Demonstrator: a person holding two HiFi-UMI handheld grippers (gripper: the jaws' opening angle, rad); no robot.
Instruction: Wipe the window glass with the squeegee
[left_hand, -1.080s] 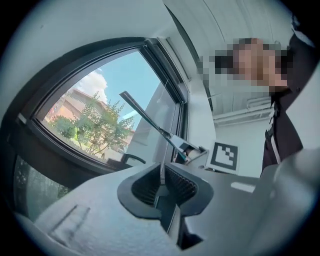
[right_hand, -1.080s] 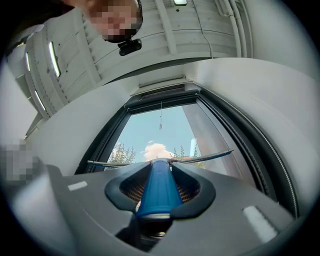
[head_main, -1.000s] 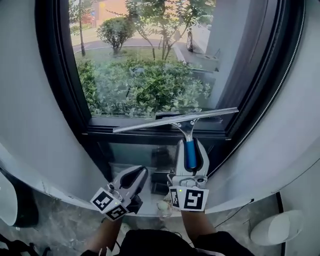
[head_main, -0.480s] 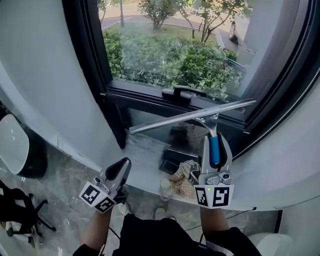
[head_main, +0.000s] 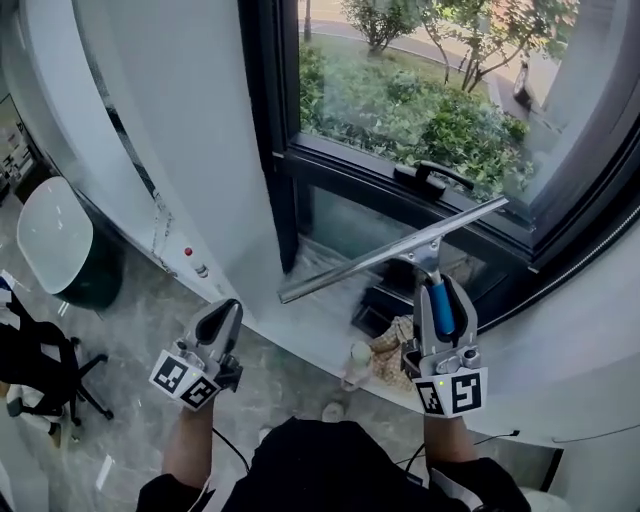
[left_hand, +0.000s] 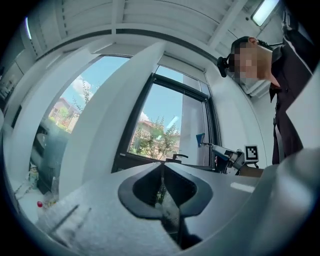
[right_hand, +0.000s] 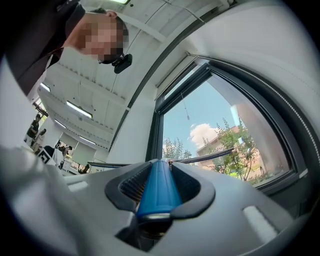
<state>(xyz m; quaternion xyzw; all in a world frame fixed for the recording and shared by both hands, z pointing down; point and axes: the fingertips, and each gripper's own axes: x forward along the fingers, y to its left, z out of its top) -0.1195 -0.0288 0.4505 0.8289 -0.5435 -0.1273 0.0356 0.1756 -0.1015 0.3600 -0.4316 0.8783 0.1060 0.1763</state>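
1. The left claw (head_main: 224, 308) hangs low over the floor (head_main: 130, 325), jaws pressed together with nothing between them.
2. The right claw (head_main: 440, 288) is clamped on the squeegee (head_main: 390, 252) by its blue handle (right_hand: 156, 192), which fills the gap between the jaws.
3. The blade (head_main: 330, 275) juts past the claw tips, tilted, its right end higher.
4. Behind it stands the window glass (head_main: 400, 100). The blade lies below the window handle (head_main: 432, 175), and whether it touches the glass cannot be told.

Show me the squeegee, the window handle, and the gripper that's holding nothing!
squeegee (head_main: 441, 310): head view, on its blue grip.
window handle (head_main: 432, 176): head view, on the black lever.
left gripper (head_main: 226, 308): head view, at its closed tips.
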